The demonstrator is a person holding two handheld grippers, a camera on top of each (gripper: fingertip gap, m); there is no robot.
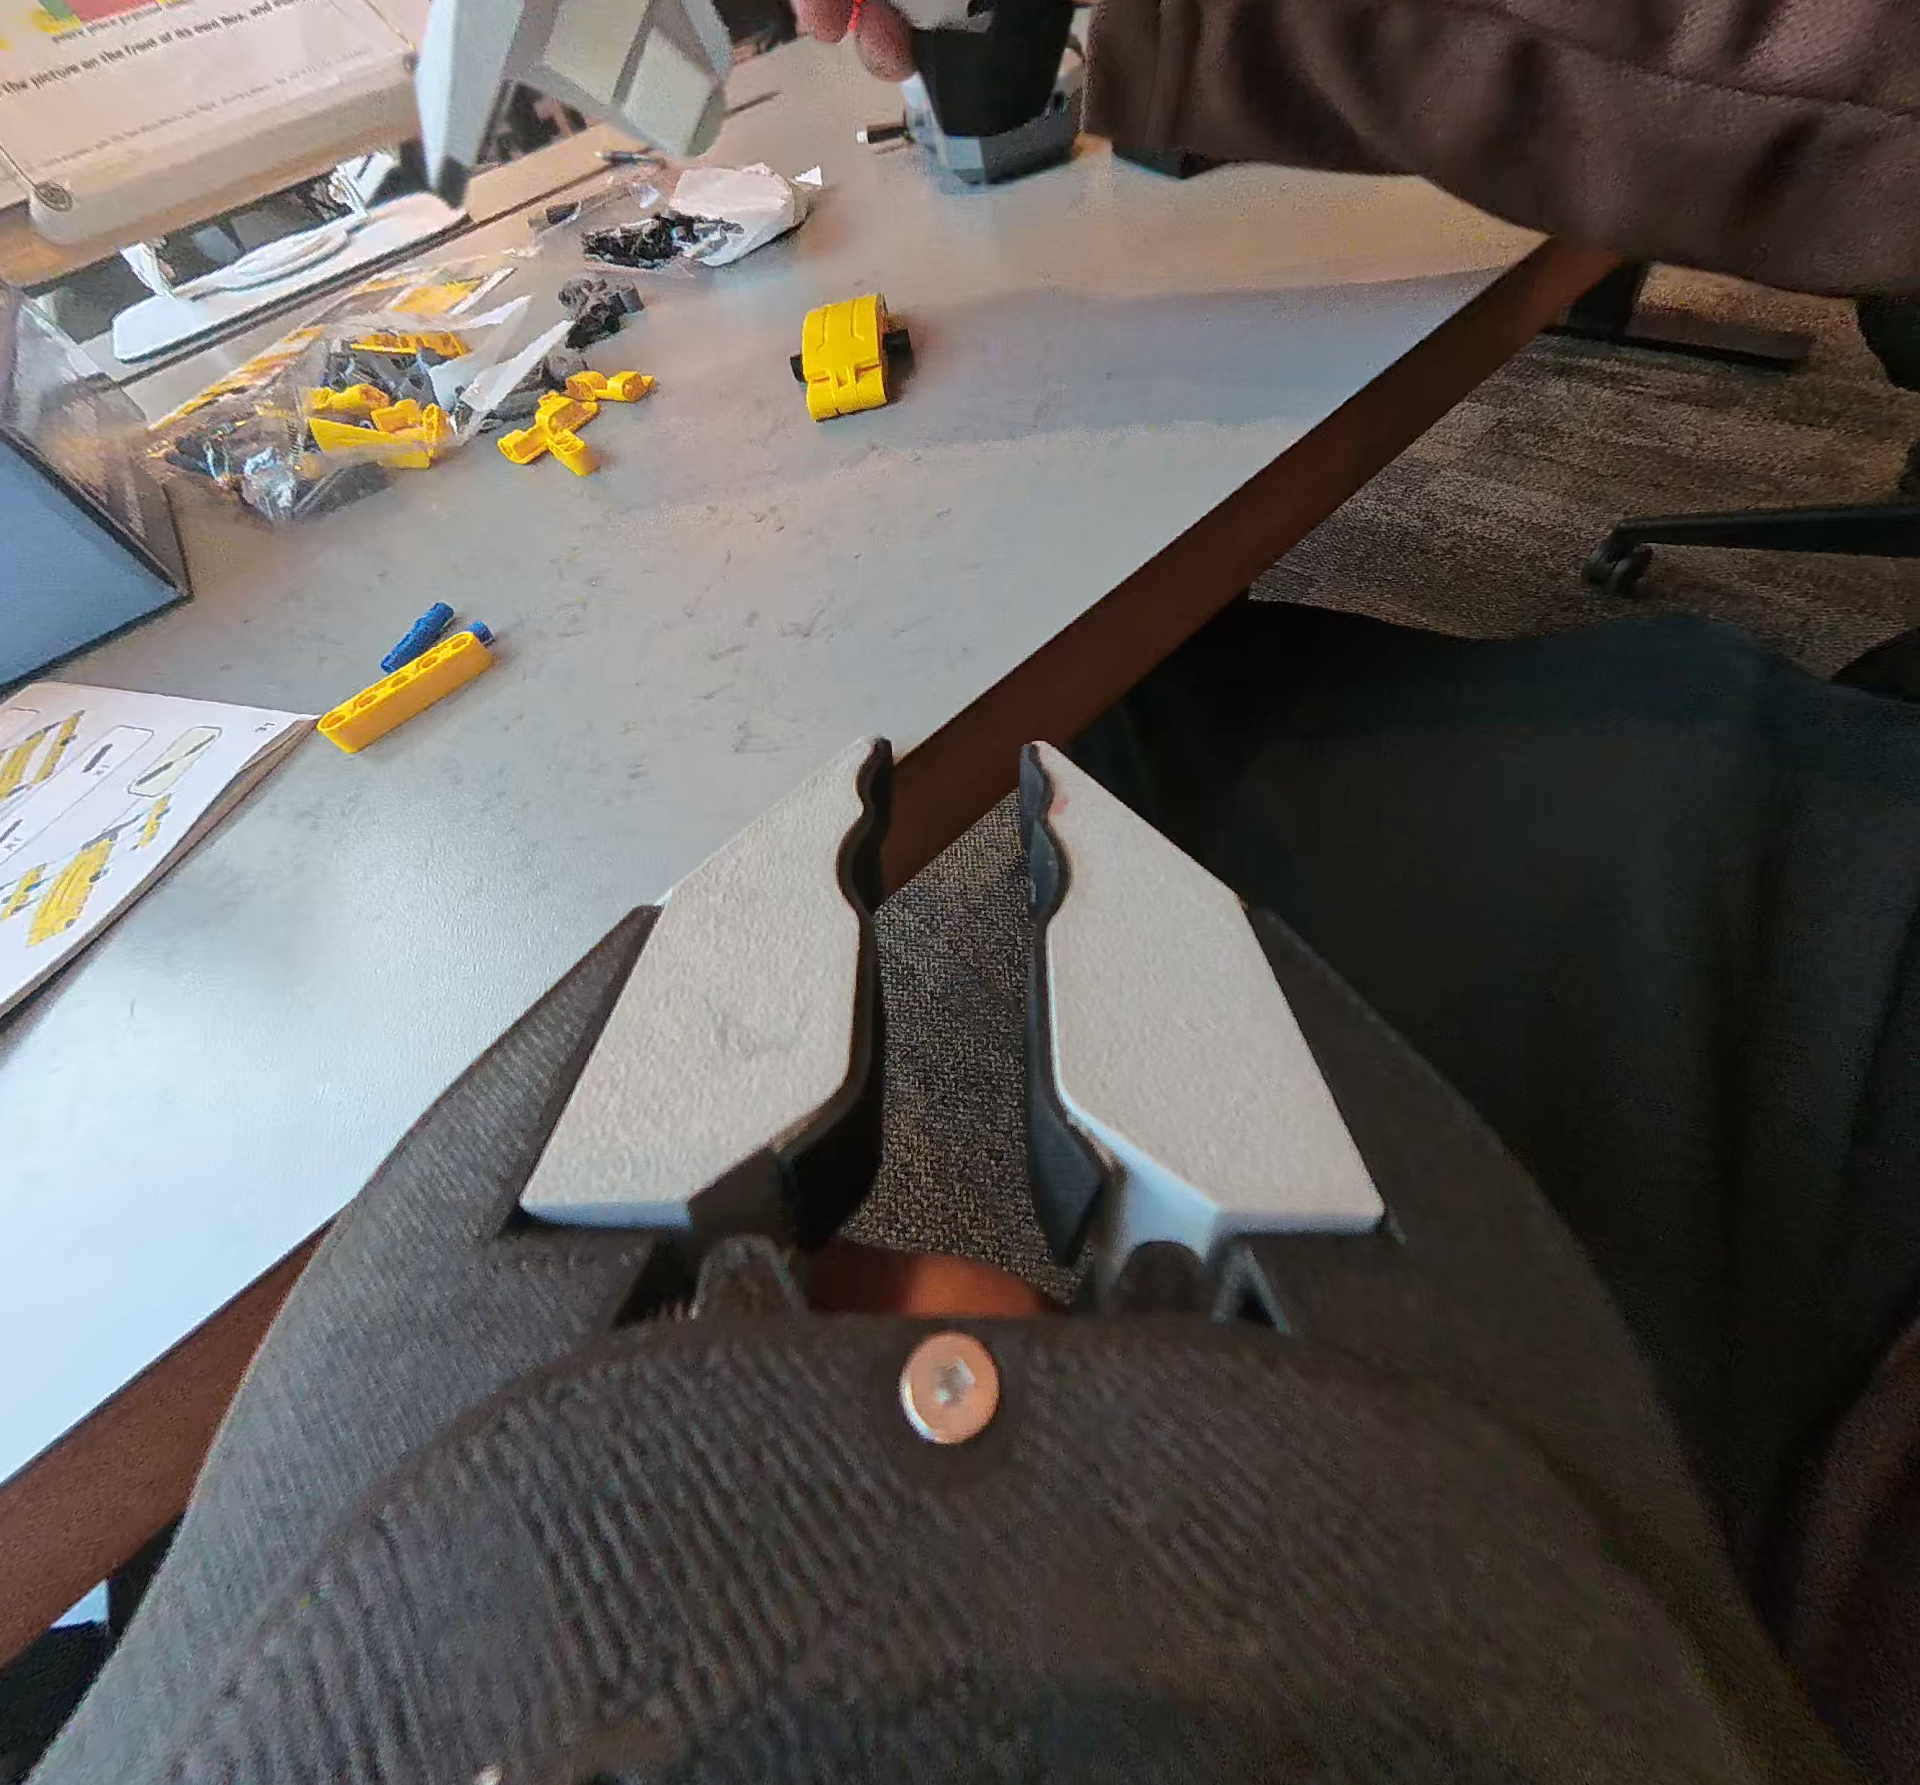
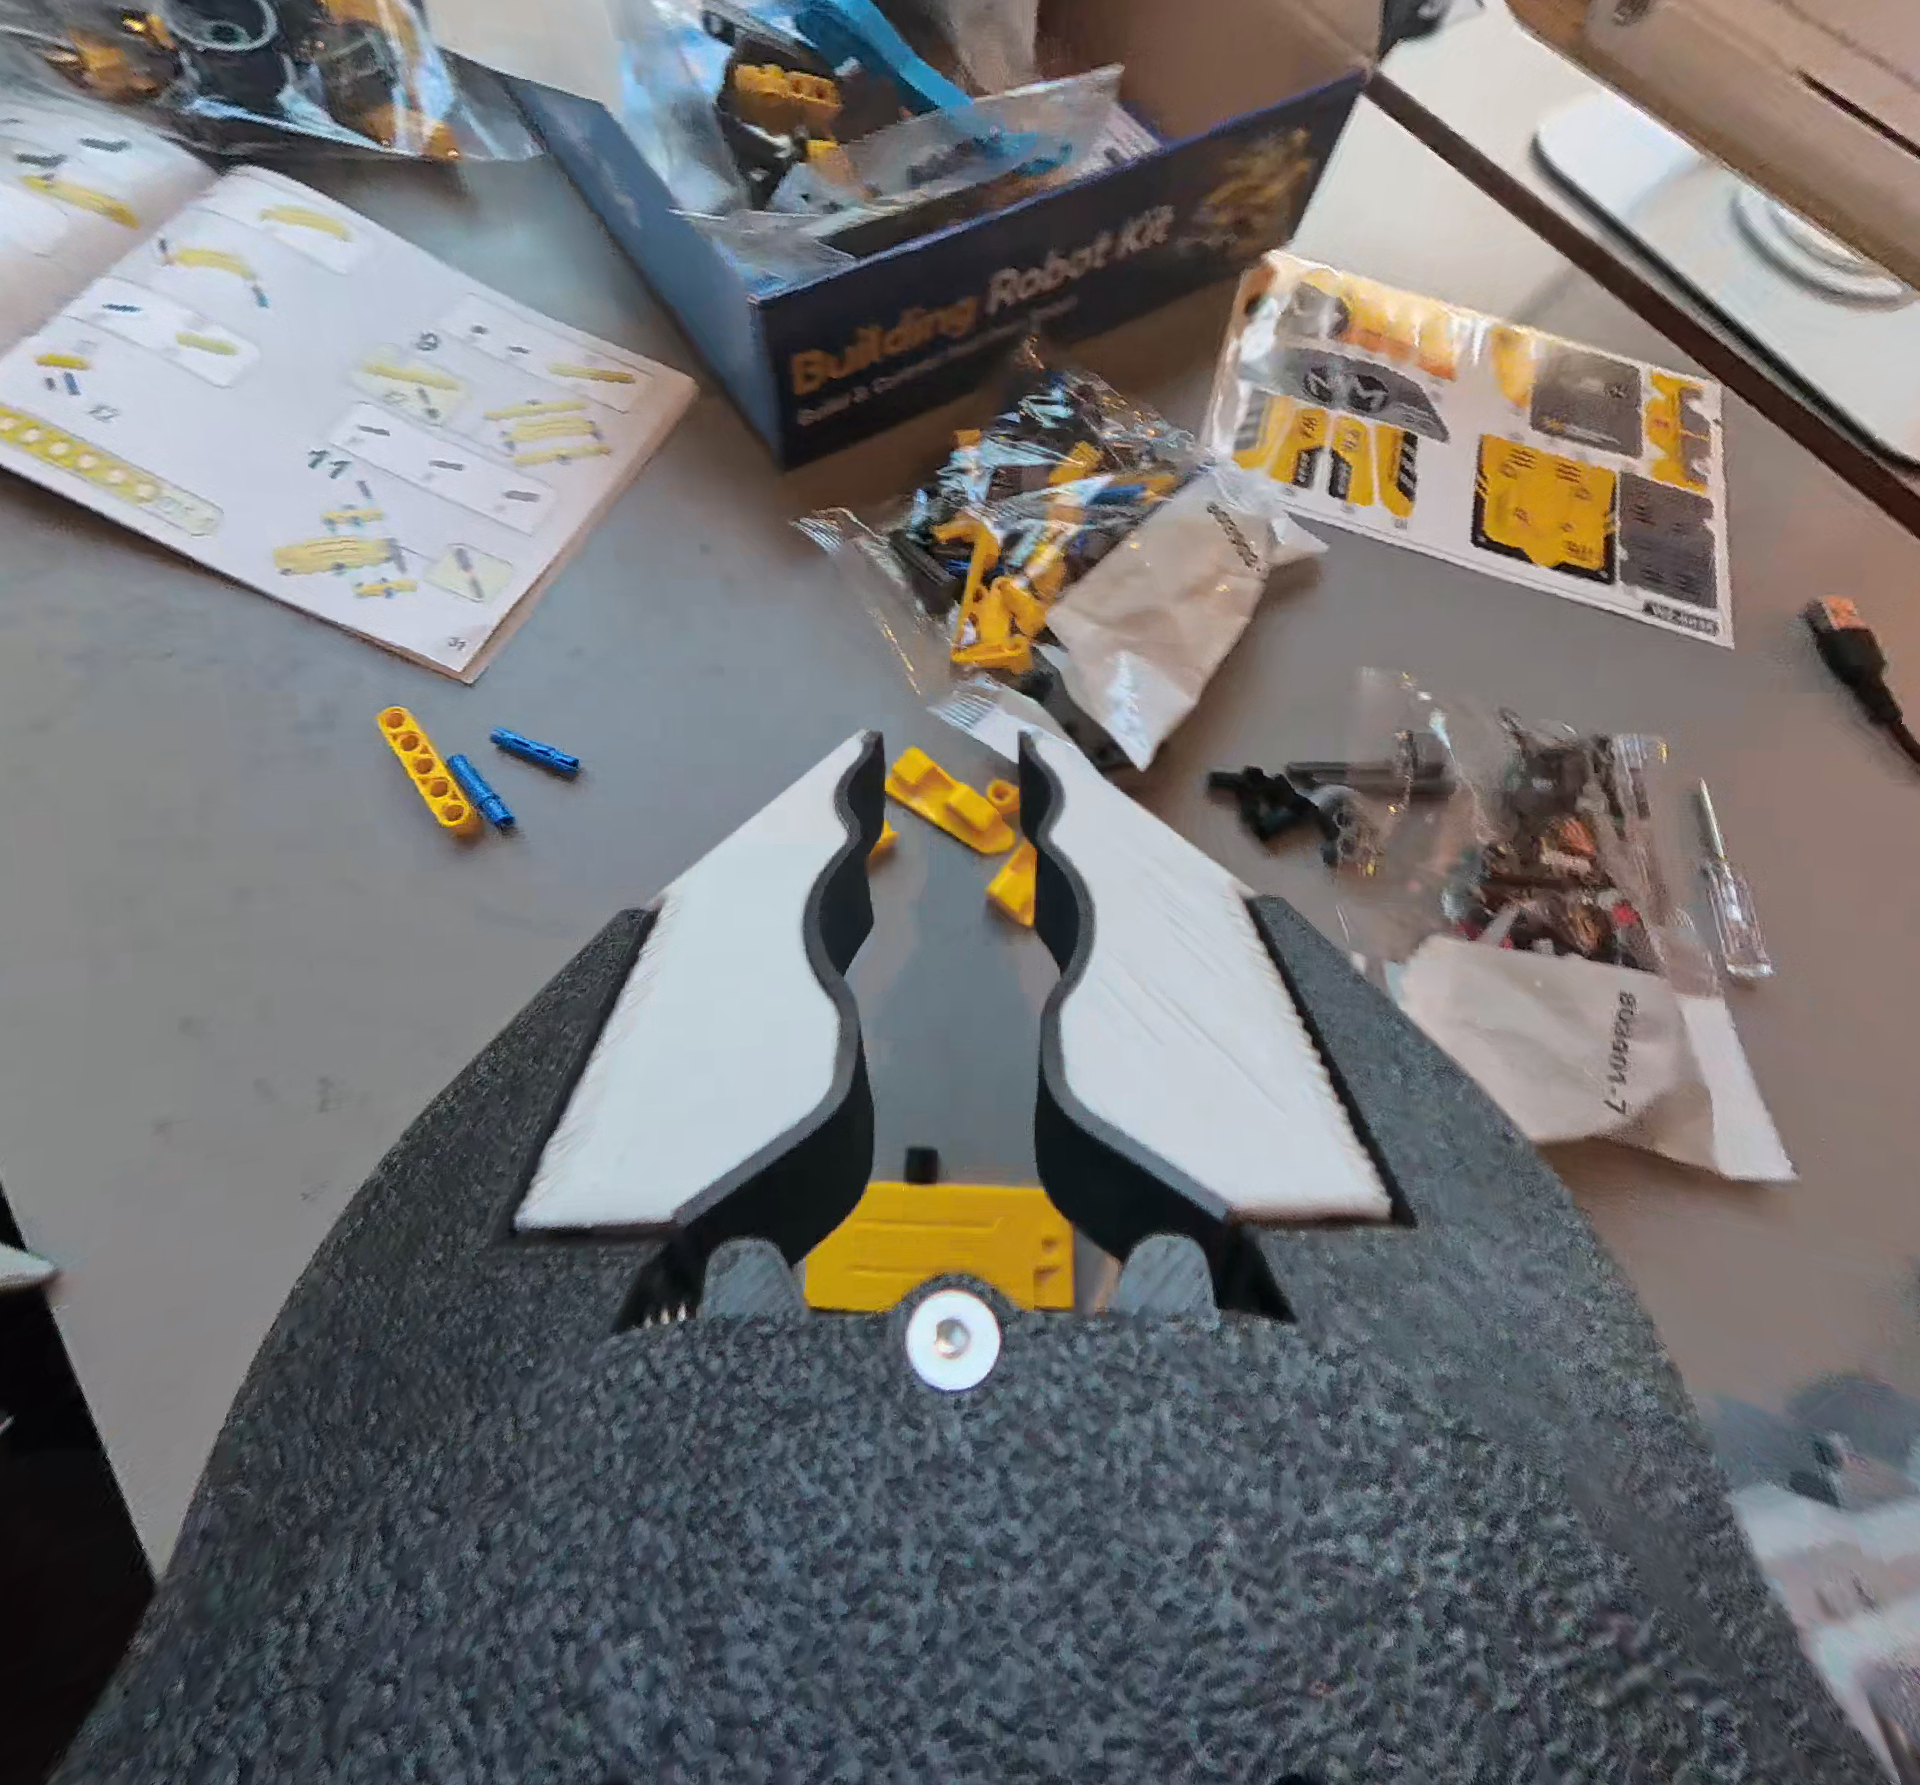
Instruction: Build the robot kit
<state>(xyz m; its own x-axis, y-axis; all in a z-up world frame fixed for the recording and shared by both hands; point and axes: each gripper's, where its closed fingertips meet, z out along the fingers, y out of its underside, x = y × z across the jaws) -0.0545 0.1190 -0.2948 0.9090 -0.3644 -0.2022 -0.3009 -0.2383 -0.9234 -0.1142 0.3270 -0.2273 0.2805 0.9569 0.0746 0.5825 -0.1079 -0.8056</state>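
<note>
My left gripper (image 1: 956, 759) is open and empty, held off the near edge of the grey table (image 1: 727, 592), over carpet and a dark trouser leg. My right gripper (image 2: 951, 748) is open and empty above the table; it also shows in the left wrist view (image 1: 571, 146), held high by a hand. Small loose yellow pieces (image 2: 951, 800) lie beyond and between its fingertips. A yellow assembled block (image 2: 935, 1247) lies under its base, also visible in the left wrist view (image 1: 847, 359). A yellow holed beam (image 2: 426, 769) and two blue pins (image 2: 535, 751) lie to the left.
An open instruction booklet (image 2: 312, 405), a blue kit box (image 2: 1039, 281) with bagged parts, a sticker sheet (image 2: 1486, 457), clear bags of parts (image 2: 1039, 540) (image 2: 1538, 862), a small screwdriver (image 2: 1730, 894) and an orange-ended cable (image 2: 1849, 634) crowd the table. A chair base (image 1: 1662, 540) stands on the carpet. Some 25 cm of space lies between my two pairs of fingers. The yellow assembled block (image 2: 935, 1247) lies some 11 cm from my right tips, 20 cm from my left tips. It turns up in the left wrist view (image 1: 844, 335) as well.
</note>
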